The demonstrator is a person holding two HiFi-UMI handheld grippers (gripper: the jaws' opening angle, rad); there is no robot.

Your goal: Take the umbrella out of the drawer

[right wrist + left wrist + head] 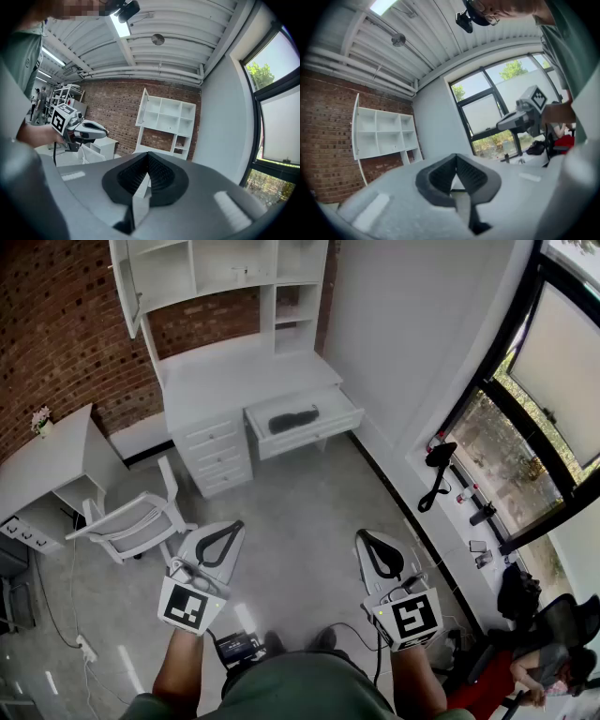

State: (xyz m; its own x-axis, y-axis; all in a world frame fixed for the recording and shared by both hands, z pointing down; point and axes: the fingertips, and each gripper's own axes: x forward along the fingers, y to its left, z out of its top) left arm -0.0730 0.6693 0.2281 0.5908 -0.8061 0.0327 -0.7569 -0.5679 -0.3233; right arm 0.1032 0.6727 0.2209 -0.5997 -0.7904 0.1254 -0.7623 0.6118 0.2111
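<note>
In the head view a white desk (220, 371) stands against the brick wall, its middle drawer (323, 431) pulled out. A dark folded umbrella (293, 418) lies inside the drawer. My left gripper (221, 542) and right gripper (378, 552) are held low and near me, well short of the desk, both shut with nothing between the jaws. In the left gripper view the left gripper (455, 164) points level at the wall and window, with the right gripper (520, 117) in sight. In the right gripper view the right gripper (148, 161) faces the white shelf unit (166, 117), and the left gripper (79, 130) shows beside it.
A white chair (131, 519) stands on the floor left of my left gripper. A smaller white desk (47, 460) sits at far left. Windows and a sill (469, 512) with small items run along the right wall. A shelf unit (220, 268) tops the desk.
</note>
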